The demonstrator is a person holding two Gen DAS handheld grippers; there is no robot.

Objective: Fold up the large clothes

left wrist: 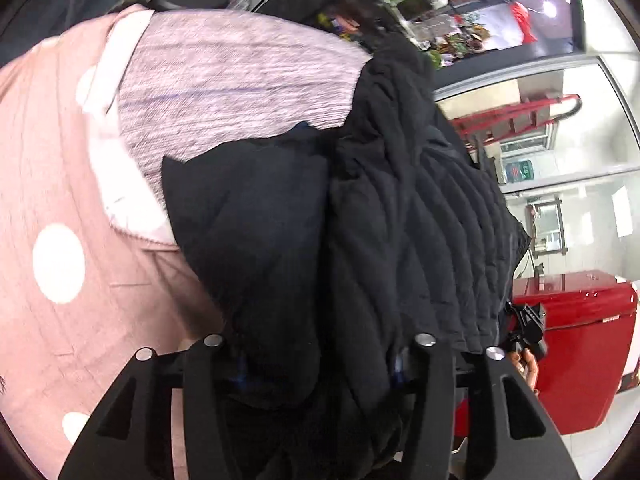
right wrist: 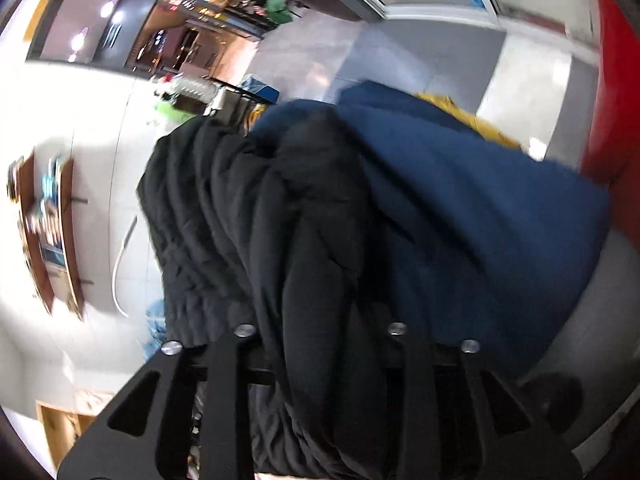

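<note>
A black quilted jacket point(left wrist: 400, 220) hangs in thick folds across the middle of the left wrist view. It lies over a pink-grey knit cloth point(left wrist: 220, 80) on a pink sheet with white dots point(left wrist: 60, 200). My left gripper point(left wrist: 318, 340) has its jaws well apart, with a bundle of the jacket filling the gap. In the right wrist view the same black jacket point(right wrist: 248, 220) drapes over a dark blue garment point(right wrist: 480, 208). My right gripper point(right wrist: 320, 329) has its jaws apart around a thick fold of the jacket. Both views are blurred.
A red cabinet point(left wrist: 580, 340) stands to the right of the bed. A yellow cloth point(right wrist: 472, 120) peeks out behind the blue garment. A light tiled floor point(right wrist: 400, 52) and shelves point(right wrist: 52, 240) lie beyond.
</note>
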